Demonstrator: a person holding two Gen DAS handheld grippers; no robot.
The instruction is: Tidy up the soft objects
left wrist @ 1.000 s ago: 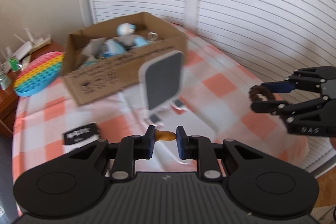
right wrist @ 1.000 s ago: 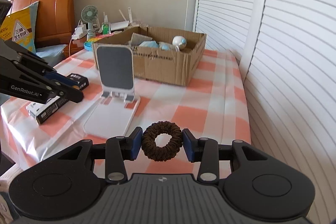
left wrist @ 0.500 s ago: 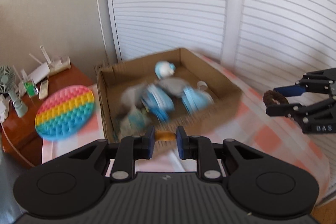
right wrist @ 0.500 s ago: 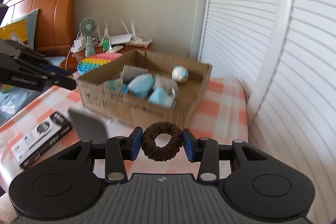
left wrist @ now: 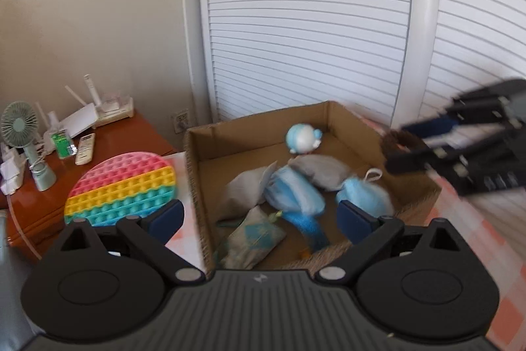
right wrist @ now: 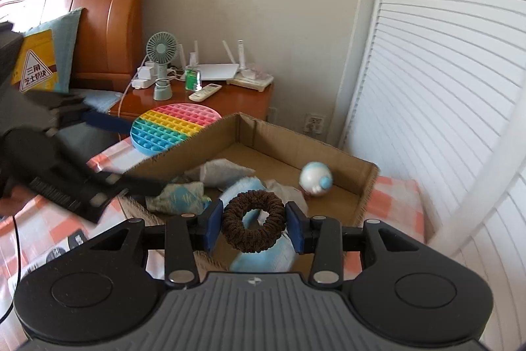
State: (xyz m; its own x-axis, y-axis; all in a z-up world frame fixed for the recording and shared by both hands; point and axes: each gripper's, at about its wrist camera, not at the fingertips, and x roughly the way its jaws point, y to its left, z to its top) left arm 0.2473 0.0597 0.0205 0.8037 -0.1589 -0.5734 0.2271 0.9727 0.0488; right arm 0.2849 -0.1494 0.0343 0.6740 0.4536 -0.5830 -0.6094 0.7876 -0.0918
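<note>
A cardboard box point(left wrist: 332, 117) point(right wrist: 296, 142) holds several soft toys: blue and grey plush pieces point(left wrist: 296, 193) and a white-blue ball toy point(left wrist: 304, 138) point(right wrist: 316, 178). My left gripper point(left wrist: 259, 216) is open and empty, over the box's near edge. A small orange object point(left wrist: 304, 252) lies in the box below it. My right gripper point(right wrist: 253, 224) is shut on a brown hair scrunchie point(right wrist: 253, 224) and holds it above the box's near side. The right gripper shows blurred in the left wrist view point(left wrist: 460, 150).
A rainbow pop-it disc point(left wrist: 121, 189) point(right wrist: 174, 124) lies left of the box. A wooden nightstand point(right wrist: 243, 91) carries a small fan point(right wrist: 162, 55), a router and a remote. Louvered doors stand on the right. The tablecloth point(right wrist: 394, 196) is checked orange and white.
My left gripper has opened and let go of the small orange object, which now lies in the box. Both grippers have moved forward over the box. The right still holds the scrunchie.
</note>
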